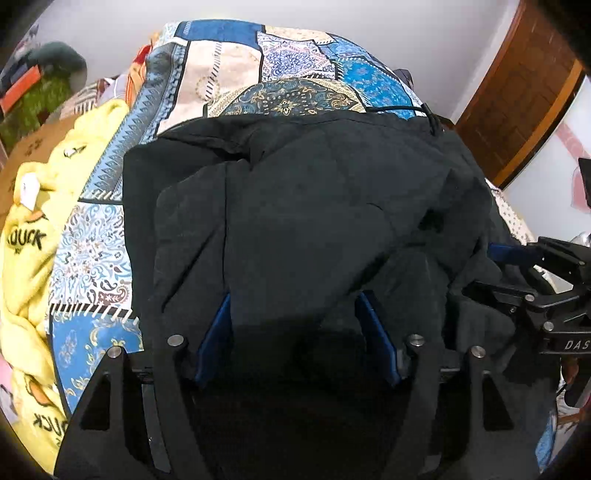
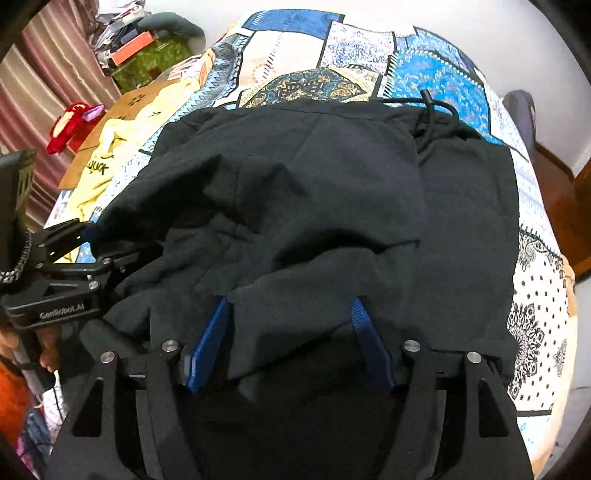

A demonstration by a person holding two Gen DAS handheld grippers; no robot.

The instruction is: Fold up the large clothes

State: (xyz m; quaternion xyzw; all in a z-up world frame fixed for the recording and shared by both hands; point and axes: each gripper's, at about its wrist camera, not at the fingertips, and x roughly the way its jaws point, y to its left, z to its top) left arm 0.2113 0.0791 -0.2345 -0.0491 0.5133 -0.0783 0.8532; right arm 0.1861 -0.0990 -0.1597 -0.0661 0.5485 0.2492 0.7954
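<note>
Fold partly done: black hoodie (image 1: 314,206) on the patterned bed (image 1: 229,70), sides turned in, near hem bunched and unfolded. Left gripper (image 1: 295,332) and right gripper (image 2: 291,332) both spread wide, cloth draped between fingers.

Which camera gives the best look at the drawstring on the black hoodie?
The right wrist view: the drawstring shows its tip and looping cord on the black hoodie. The left wrist view catches only a short end near the garment's far edge.

White walls (image 1: 369,22), a wooden door (image 1: 517,96), striped curtains (image 2: 33,85).
</note>
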